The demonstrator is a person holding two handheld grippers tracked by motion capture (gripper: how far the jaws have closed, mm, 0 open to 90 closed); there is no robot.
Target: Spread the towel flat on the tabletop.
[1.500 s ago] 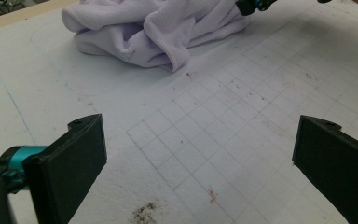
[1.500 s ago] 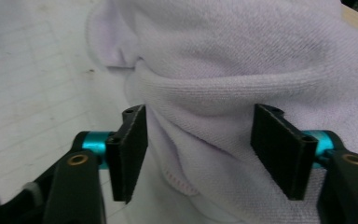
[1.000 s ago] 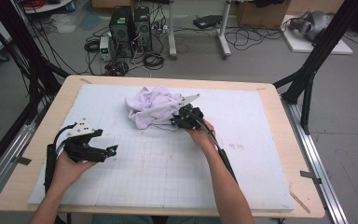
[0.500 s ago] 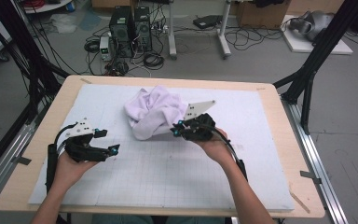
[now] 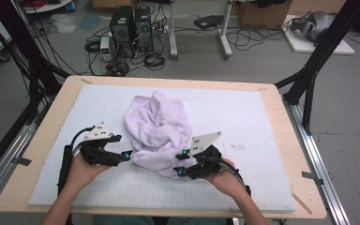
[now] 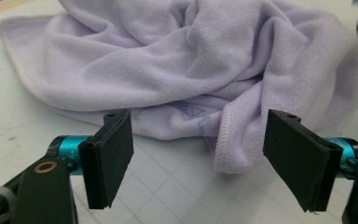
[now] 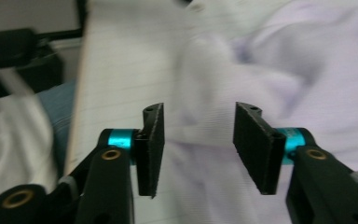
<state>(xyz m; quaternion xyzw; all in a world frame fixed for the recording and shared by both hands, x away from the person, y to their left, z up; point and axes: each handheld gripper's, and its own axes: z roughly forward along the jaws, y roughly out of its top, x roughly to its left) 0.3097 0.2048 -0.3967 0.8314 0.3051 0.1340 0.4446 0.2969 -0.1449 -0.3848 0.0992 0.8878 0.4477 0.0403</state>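
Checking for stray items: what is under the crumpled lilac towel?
The crumpled lilac terry towel lies on the white gridded mat. Anything beneath its bunched folds is covered and cannot be seen.

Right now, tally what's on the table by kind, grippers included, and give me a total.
Lilac towel, crumpled on the white mat: 1
White gridded mat covering the tabletop: 1
Handheld grippers: 2, the left gripper and the right gripper, both with open jaws beside the towel's near edge
Total: 4
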